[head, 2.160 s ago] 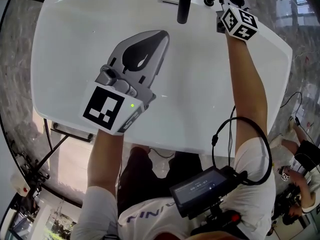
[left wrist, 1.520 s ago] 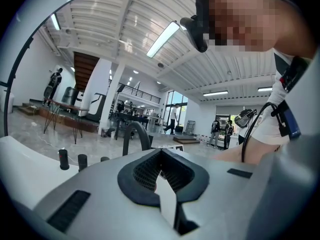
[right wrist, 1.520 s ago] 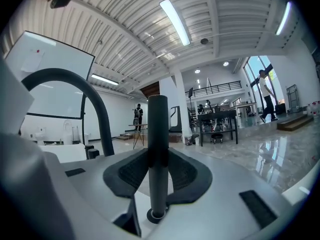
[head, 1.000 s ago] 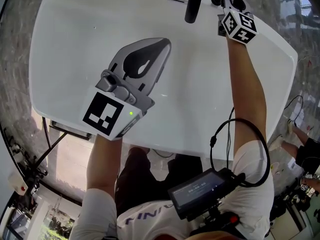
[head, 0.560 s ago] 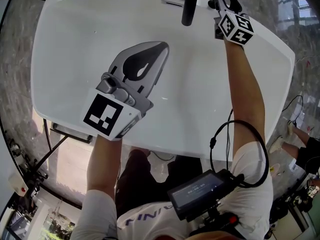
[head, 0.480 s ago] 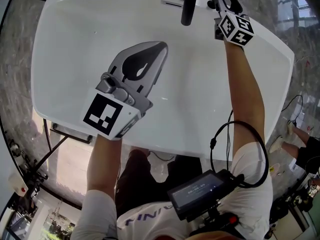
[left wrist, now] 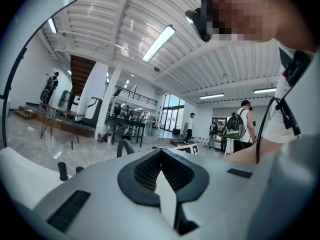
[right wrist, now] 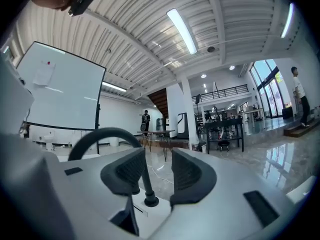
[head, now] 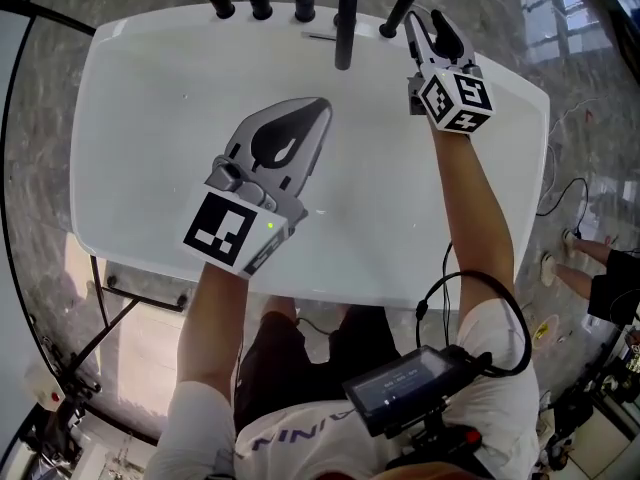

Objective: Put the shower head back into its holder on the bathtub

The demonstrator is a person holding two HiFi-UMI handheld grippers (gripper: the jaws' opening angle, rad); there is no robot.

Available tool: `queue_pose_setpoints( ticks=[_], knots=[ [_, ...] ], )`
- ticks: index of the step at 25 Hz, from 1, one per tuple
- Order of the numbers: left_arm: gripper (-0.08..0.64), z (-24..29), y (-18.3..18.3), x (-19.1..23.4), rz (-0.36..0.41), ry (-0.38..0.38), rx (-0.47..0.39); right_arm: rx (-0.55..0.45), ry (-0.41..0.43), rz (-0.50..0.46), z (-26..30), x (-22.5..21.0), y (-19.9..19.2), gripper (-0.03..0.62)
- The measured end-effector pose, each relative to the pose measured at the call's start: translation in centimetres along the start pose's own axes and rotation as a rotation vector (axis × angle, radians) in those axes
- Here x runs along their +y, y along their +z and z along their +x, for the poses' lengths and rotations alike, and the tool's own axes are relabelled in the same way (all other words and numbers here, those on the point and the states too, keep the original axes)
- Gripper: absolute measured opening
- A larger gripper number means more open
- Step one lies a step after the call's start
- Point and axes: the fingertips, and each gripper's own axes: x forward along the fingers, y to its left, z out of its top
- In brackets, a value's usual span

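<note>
Head view: the right gripper [head: 426, 20] has its jaws spread, having just been opening, and pinches nothing; the shower head [head: 398, 11], a slim black rod, stands tilted in its holder [right wrist: 151, 201] on the bathtub [head: 150, 118] rim, just ahead of those tips and apart from them; the placing looks done; next, back away without knocking it; the left gripper [head: 318, 108] is pressed together, empty.

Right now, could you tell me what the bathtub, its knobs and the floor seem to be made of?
Bathtub: smooth glossy white, probably acrylic or enamel, with soft sheen. Knobs: matte black, perhaps coated metal or plastic; no glints. Floor: polished grey veined stone or tile, mirroring window light.
</note>
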Motion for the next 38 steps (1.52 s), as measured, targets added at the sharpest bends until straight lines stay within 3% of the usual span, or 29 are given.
queue_pose_setpoints(
  ticks=[2, 9, 13, 20, 28, 38],
  knots=[
    [0.014, -0.9, 1.7, -0.7, 0.004, -0.006, -0.009, -0.012, -0.002, -0.009, -2.0, 1.4, 2.6, 0.139],
    [0.014, -3.9, 6.6, -2.9, 0.015, -0.006, 0.000, -0.032, -0.022, 0.016, -10.3, 5.7, 10.6, 0.090],
    [0.014, -5.6, 10.0, -4.8, 0.041, -0.063, -0.026, -0.041, -0.080, 0.000, -15.9, 7.7, 15.4, 0.026],
    [0.014, -9.8, 14.1, -9.8, 0.051, -0.132, -0.031, -0.017, -0.109, -0.014, -25.7, 11.9, 22.1, 0.012],
    [0.014, -11.9, 16.6, -14.0, 0.069, -0.182, -0.031, -0.030, -0.105, 0.026, -31.0, 15.8, 26.3, 0.012],
    [0.014, -14.5, 17.4, -22.1, 0.073, -0.139, -0.039, -0.036, -0.036, -0.037, -39.4, 18.4, 30.0, 0.012]
  ],
)
